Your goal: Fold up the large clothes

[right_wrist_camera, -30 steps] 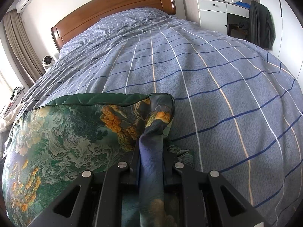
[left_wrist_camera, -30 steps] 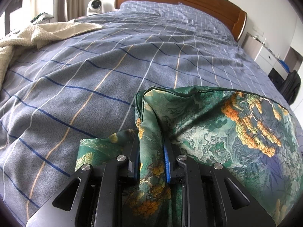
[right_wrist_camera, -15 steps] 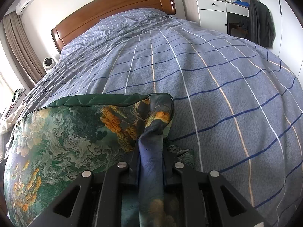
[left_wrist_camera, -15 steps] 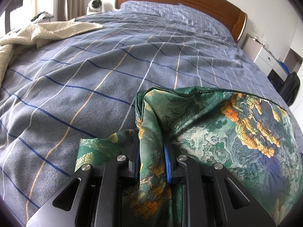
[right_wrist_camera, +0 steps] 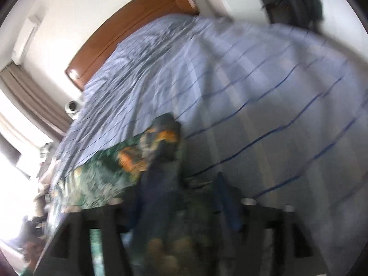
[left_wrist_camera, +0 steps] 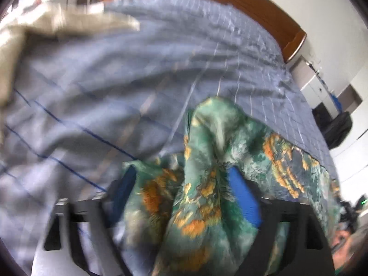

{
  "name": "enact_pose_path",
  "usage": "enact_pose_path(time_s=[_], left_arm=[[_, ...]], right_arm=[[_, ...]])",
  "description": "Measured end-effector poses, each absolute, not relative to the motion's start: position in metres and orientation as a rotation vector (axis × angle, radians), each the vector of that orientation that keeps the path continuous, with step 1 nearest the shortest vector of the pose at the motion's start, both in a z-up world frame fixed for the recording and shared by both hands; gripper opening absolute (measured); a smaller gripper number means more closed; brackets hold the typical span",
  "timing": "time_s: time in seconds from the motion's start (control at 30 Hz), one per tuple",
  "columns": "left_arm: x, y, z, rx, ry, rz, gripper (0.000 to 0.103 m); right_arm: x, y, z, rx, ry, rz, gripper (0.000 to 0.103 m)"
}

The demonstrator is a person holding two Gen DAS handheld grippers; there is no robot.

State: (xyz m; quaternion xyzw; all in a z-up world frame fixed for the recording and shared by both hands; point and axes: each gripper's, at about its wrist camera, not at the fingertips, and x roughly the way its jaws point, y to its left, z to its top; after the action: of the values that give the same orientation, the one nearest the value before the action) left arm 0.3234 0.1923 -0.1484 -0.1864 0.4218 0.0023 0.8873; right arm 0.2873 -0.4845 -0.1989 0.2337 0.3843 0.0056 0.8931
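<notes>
A green garment with orange and cream print (left_wrist_camera: 230,142) lies on the blue checked bed cover (left_wrist_camera: 115,80). My left gripper (left_wrist_camera: 184,184) is open, its blue pads (left_wrist_camera: 243,197) spread wide, and a fold of the garment still lies between them. In the right wrist view the same garment (right_wrist_camera: 128,161) stretches away to the left. My right gripper (right_wrist_camera: 177,197) is also open, with the dark underside of the cloth draped between its fingers. Both views are blurred by motion.
A cream fleece blanket (left_wrist_camera: 53,30) lies at the bed's far left. The wooden headboard (left_wrist_camera: 241,4) is at the back. A white cabinet (right_wrist_camera: 241,0) and dark hanging clothes (right_wrist_camera: 301,2) stand to the right of the bed.
Both grippers have opened and let go of the garment's corners. Both cameras have swung and tilted, which blurs the views.
</notes>
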Motion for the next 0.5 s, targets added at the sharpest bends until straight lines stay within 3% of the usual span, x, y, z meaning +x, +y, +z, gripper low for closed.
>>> enact_pose_path(time_s=[0.27, 0.5], left_arm=[[0.310, 0.045, -0.083, -0.123, 0.790, -0.236, 0.096], [0.337, -0.095, -0.147, 0.082, 0.971, -0.342, 0.098]], right_arm=[[0.263, -0.429, -0.128, 0.270, 0.676, 0.117, 0.067], [0.279, -0.380, -0.167, 0.294, 0.827, 0.222, 0.067]])
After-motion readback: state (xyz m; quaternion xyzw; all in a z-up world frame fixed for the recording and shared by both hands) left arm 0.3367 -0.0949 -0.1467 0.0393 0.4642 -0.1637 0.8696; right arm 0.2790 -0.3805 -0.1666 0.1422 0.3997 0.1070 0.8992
